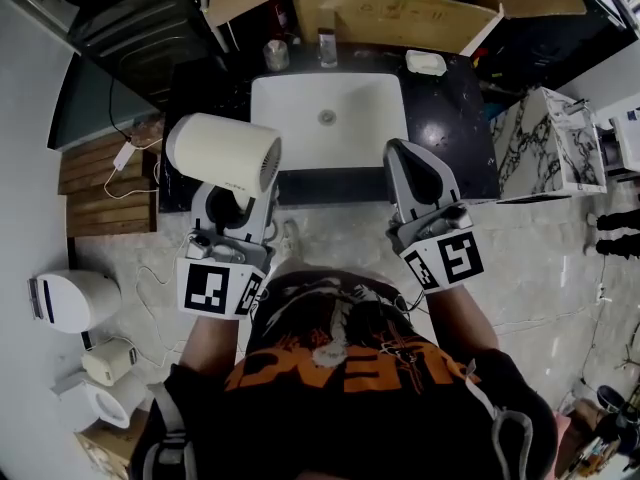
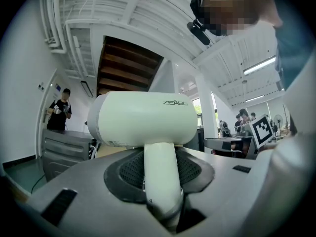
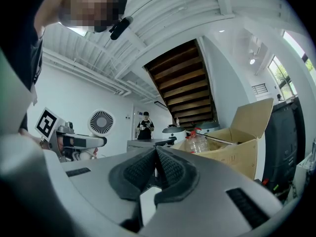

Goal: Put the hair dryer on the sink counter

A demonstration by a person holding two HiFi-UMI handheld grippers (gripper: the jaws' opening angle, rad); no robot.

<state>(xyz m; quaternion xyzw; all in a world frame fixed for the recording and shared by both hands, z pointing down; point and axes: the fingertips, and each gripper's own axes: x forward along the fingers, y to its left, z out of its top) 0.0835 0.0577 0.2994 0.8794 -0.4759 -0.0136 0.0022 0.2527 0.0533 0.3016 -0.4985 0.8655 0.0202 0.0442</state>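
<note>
Left tool (image 2: 161, 172) clamps hair dryer (image 2: 143, 120) handle, seemingly hidden from overhead.

The left gripper (image 1: 238, 206) holds a cream plastic hair dryer (image 1: 222, 153) near the glossy black counter (image 1: 455, 133) with its white rectangular sink (image 1: 330, 138).

Mock bathroom set within an open hall or lab: black sink counter (image 1: 455, 128) with white basin (image 1: 300, 128), wooden slat mat (image 1: 105, 183), marbled floor (image 1: 540, 268); beyond, cardboard box (image 1: 390, 18), exposed stair underside (image 3: 185, 88), ribbed industrial ceiling (image 2: 148, 9), onlooker (image 3: 145, 126).
</note>
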